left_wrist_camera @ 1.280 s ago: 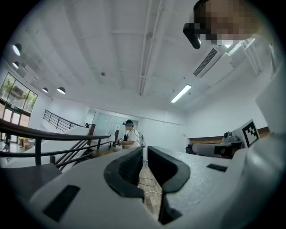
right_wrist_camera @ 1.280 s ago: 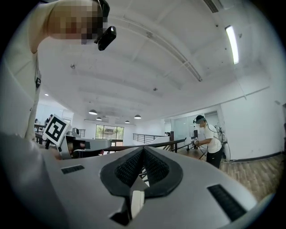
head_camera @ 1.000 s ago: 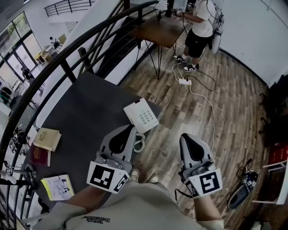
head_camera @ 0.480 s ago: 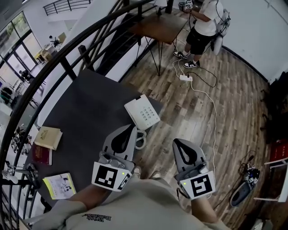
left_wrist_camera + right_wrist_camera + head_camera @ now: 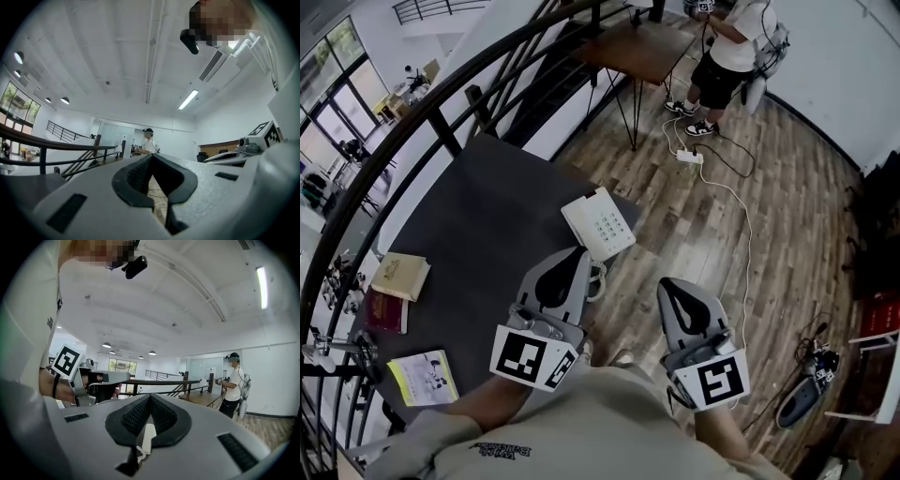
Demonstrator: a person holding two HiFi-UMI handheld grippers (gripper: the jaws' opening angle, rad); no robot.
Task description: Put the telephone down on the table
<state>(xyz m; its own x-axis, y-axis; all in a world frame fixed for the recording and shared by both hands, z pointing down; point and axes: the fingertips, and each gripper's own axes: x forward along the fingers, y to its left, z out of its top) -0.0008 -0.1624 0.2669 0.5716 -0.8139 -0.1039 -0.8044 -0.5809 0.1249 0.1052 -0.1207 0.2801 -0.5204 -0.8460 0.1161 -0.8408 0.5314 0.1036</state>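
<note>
Head view, white telephone (image 5: 598,225), flat, rectangular

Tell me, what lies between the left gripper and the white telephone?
Only the telephone's coiled cord, right beside the left gripper, in the head view.

Nothing here can really be read: the lettering on the person's shirt (image 5: 502,452) is upside down and blurred, and the telephone (image 5: 598,225) keys and booklet (image 5: 422,377) cover are too small.
</note>
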